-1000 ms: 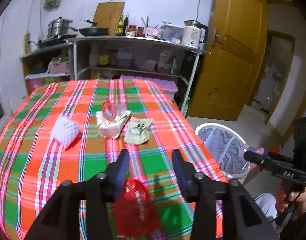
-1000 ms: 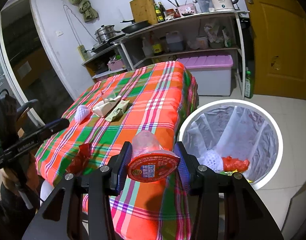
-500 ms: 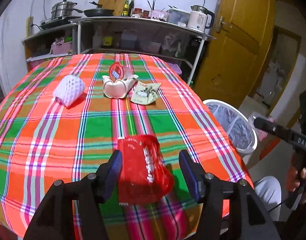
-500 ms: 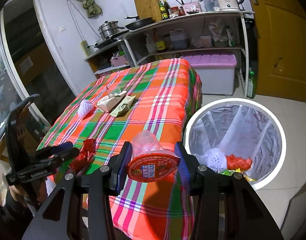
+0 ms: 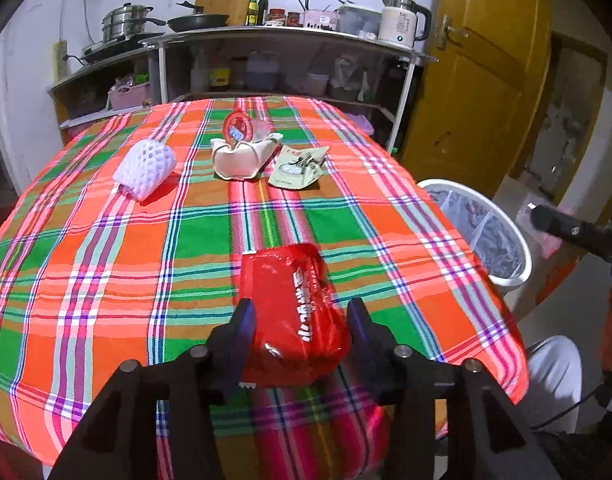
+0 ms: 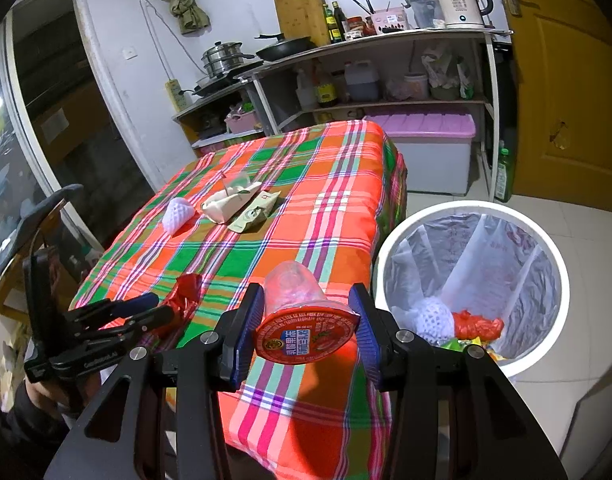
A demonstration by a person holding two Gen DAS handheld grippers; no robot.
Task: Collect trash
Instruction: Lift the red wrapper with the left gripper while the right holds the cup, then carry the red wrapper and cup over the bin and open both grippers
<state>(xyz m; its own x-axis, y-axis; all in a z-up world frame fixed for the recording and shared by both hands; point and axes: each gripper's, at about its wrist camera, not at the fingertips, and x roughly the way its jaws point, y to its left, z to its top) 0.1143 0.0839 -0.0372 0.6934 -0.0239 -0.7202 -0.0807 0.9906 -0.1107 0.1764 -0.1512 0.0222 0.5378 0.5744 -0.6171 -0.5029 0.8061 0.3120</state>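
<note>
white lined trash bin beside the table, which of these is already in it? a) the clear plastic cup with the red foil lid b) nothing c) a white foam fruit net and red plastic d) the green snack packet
c, the right wrist view shows a white foam fruit net and crumpled red plastic lying at the bottom of the white lined trash bin.

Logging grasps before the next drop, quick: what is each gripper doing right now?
Left gripper: jaws closing around the red wrapper, which lies on the table; no firm grip visible.
Right gripper: shut on the plastic cup, red lid facing the camera.
</note>
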